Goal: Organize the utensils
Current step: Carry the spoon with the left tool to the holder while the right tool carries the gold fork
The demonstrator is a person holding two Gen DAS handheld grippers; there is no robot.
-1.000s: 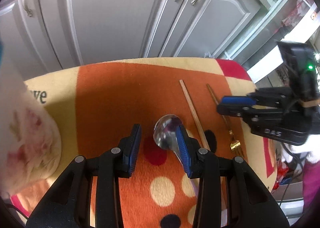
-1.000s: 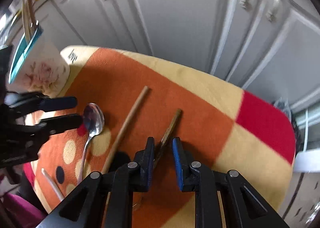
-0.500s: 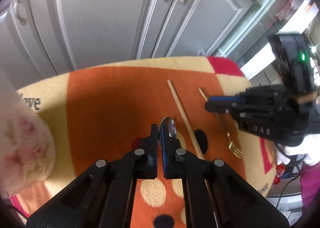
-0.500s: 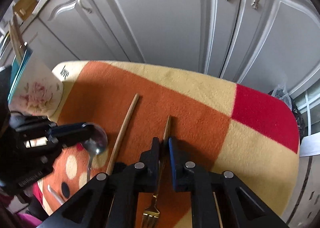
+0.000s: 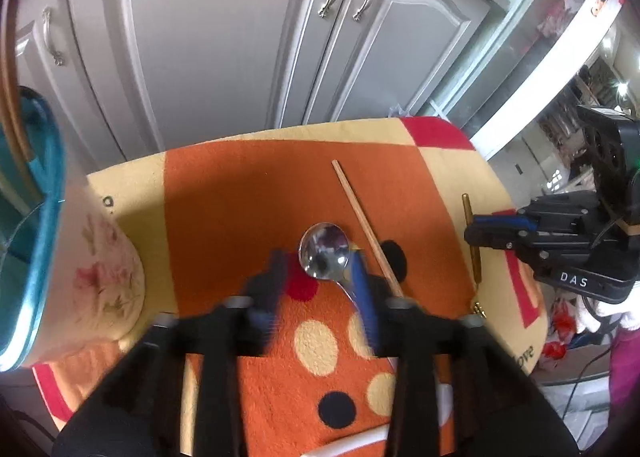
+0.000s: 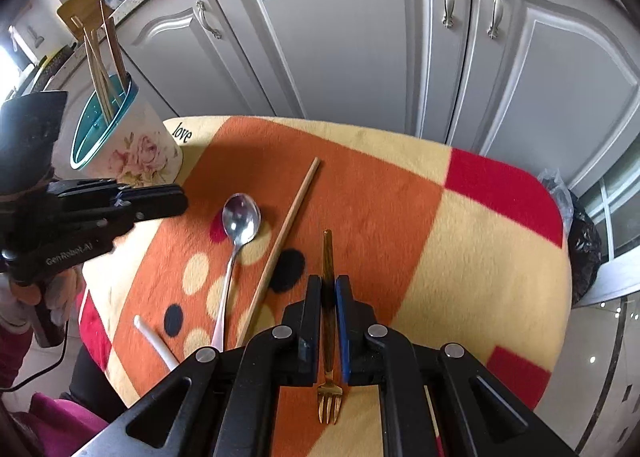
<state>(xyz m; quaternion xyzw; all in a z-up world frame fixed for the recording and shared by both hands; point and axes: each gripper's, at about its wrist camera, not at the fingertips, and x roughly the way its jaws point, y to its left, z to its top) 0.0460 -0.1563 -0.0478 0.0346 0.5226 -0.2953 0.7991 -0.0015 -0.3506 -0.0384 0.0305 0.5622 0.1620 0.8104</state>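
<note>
A silver spoon (image 6: pixel 239 225) lies on the orange patterned cloth (image 6: pixel 360 193); it also shows in the left wrist view (image 5: pixel 324 253). My left gripper (image 5: pixel 318 277) is open and blurred, its fingers either side of the spoon's neck, and holds nothing. My right gripper (image 6: pixel 329 297) is shut on the gold fork (image 6: pixel 328 257), lifted above the cloth, tines hanging down. In the left wrist view the fork (image 5: pixel 474 257) hangs from it. A wooden chopstick (image 6: pixel 288 225) lies between spoon and fork.
A floral holder with a teal rim (image 6: pixel 132 145) stands at the cloth's far left with several chopsticks in it. A white utensil handle (image 6: pixel 154 341) lies near the cloth's front edge. Grey cabinet doors (image 6: pixel 344 41) rise behind the table.
My left gripper, shut at the spoon half a second ago, has opened; the spoon lies on the cloth. My right gripper has closed on the fork and lifted it.
</note>
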